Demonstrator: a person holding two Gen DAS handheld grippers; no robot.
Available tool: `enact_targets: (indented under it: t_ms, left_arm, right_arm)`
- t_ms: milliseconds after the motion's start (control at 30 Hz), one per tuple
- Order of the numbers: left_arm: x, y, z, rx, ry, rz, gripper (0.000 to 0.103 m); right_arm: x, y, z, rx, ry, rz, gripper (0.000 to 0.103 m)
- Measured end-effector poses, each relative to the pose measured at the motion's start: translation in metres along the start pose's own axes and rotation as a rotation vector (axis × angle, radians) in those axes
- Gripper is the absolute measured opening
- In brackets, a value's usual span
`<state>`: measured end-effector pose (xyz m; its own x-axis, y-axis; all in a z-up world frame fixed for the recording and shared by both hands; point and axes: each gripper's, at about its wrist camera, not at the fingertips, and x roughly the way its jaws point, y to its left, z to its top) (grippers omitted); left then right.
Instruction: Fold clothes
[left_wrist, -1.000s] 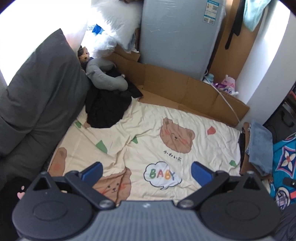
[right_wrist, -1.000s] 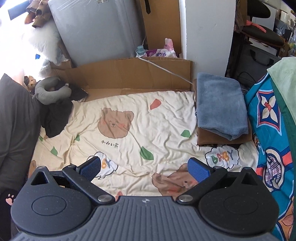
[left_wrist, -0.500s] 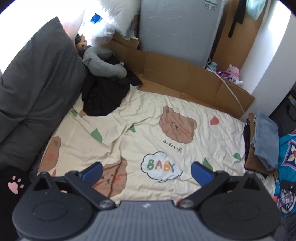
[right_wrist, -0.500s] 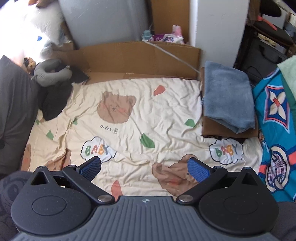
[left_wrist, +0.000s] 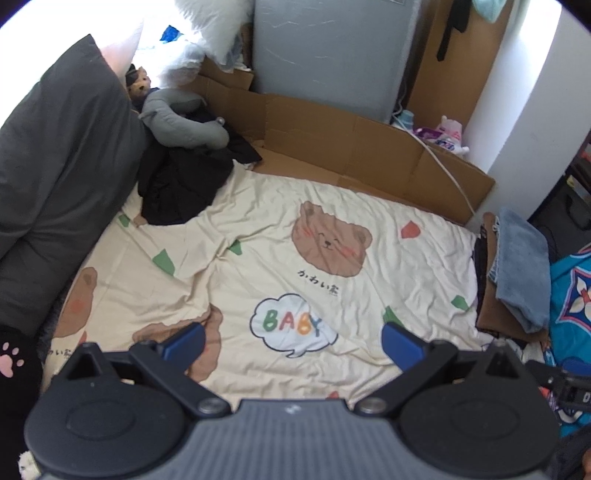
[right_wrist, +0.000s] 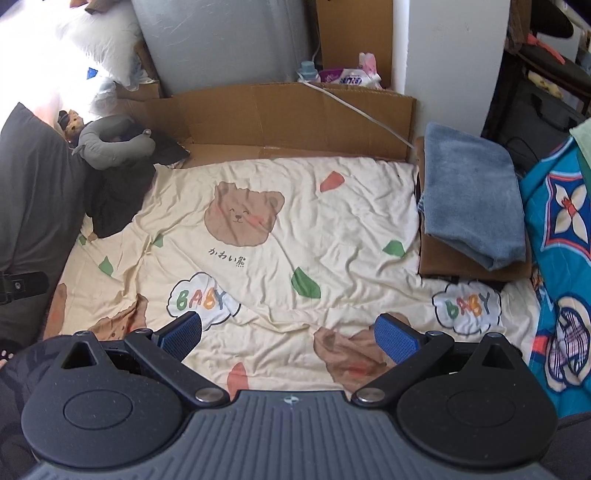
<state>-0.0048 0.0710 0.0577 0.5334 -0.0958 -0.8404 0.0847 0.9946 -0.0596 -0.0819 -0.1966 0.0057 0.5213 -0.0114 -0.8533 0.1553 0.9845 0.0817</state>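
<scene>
Both tongs, the left gripper (left_wrist: 291, 341) and right gripper (right_wrist: 288, 332), hang spread apart and empty above the bear-print sheet (left_wrist: 295, 258), seemingly surveying; the crumpled black garment (left_wrist: 184, 184) lies ahead-left, the folded blue towel (right_wrist: 469, 195) ahead-right.

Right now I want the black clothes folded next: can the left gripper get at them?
Probably yes: the left gripper is open, and only bare sheet lies before the black clothes.

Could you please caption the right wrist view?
Open right gripper above bear-print sheet, folded blue towel beside it.
</scene>
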Motion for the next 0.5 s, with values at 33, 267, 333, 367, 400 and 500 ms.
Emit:
enact_targets:
  t_ms: [33,267,333,367,400,500]
  left_arm:
    - [0.003,-0.004,-0.002,0.011,0.005,-0.003,0.102]
    - [0.023,-0.02,-0.019,0.054,0.055,-0.005,0.102]
    - [0.026,-0.019,-0.019,0.057,0.066,-0.005,0.102]
    - [0.028,-0.018,-0.019,0.055,0.067,-0.006,0.102]
    - [0.029,-0.016,-0.019,0.052,0.066,-0.006,0.102]
    - [0.032,-0.01,-0.019,0.029,0.077,-0.003,0.102]
  right_arm:
    - [0.003,-0.001,0.0,0.009,0.003,0.005,0.103]
    - [0.018,0.004,-0.001,0.039,-0.013,0.035,0.103]
    - [0.024,0.007,-0.003,0.035,-0.005,0.035,0.103]
    - [0.027,0.008,-0.004,0.033,-0.002,0.032,0.103]
    - [0.029,0.01,-0.005,0.032,-0.003,0.029,0.103]
    - [0.033,0.018,-0.004,0.013,-0.008,0.029,0.103]
